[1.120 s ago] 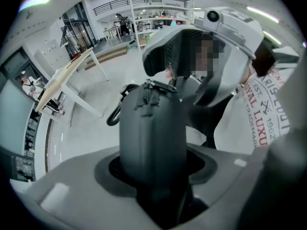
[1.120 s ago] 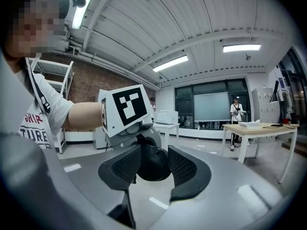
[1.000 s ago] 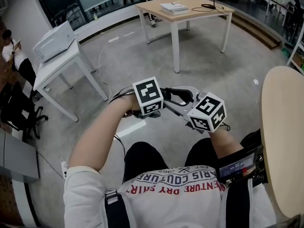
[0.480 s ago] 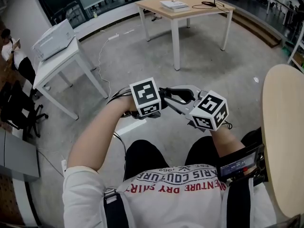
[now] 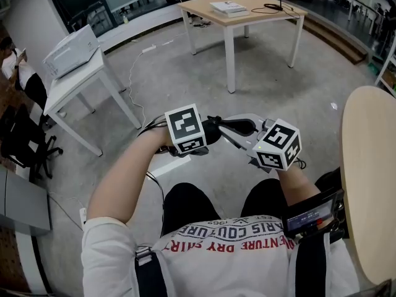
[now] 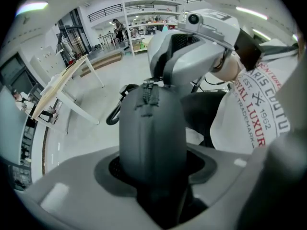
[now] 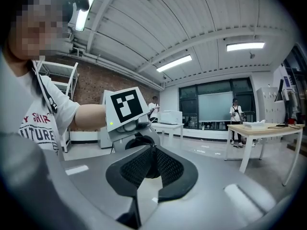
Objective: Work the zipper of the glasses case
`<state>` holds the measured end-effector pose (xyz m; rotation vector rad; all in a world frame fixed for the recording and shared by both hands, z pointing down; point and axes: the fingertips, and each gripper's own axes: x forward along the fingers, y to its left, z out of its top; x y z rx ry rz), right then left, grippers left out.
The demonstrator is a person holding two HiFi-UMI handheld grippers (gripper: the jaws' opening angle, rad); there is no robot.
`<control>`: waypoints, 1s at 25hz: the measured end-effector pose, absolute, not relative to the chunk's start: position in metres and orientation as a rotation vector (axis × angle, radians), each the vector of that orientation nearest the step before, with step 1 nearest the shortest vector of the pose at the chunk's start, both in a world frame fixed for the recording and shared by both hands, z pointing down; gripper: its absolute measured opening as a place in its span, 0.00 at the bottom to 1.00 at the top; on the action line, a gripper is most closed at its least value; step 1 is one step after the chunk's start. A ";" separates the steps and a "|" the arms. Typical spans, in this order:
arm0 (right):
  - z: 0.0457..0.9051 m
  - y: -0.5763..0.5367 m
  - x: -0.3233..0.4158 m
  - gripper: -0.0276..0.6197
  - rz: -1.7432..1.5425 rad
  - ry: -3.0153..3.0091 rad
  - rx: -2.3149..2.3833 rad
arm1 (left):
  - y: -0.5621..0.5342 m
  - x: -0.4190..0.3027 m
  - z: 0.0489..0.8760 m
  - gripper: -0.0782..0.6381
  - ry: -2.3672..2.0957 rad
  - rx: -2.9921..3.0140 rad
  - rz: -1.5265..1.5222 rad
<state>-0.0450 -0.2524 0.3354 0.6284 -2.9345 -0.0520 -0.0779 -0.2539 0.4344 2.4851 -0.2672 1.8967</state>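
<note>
— Where's the glasses case [image 6: 152,128]?
— Clamped between your left gripper [image 5: 207,133] jaws, held above your lap, forearm bent inward.
— And your right gripper [image 7: 152,148]?
— Held level, facing left. Its jaws have just been closing, and the tips now pinch the zipper pull [image 6: 147,91].

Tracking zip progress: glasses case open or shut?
Shut, as far as visible: left gripper view shows the glasses case closed up, no gap along the zipper.

On my feed the glasses case [image 5: 234,127] sits above the person's lap [image 5: 185,204], its zipper pull [image 6: 147,88] at the end toward the right. A table [image 5: 247,10] stands far behind it. To the left, a smaller table [image 5: 83,82] carries a box [image 5: 69,53], with a chair [image 5: 23,146] nearer, at the left edge. A round tabletop [image 5: 370,184] lies close on the right.
</note>
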 end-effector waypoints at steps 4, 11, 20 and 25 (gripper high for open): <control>0.334 -0.252 -0.045 0.10 -0.050 -2.948 0.629 | -0.250 -0.076 0.434 0.46 -0.231 2.511 1.898; 0.333 -0.247 -0.044 0.09 -0.035 -2.968 0.576 | -0.250 -0.075 0.432 0.46 -0.201 2.554 1.950; 0.334 -0.241 -0.043 0.07 -0.045 -2.980 0.493 | -0.247 -0.071 0.433 0.46 -0.156 2.648 1.906; 0.330 -0.235 -0.043 0.07 -0.059 -2.984 0.419 | -0.242 -0.068 0.430 0.46 -0.102 2.706 1.873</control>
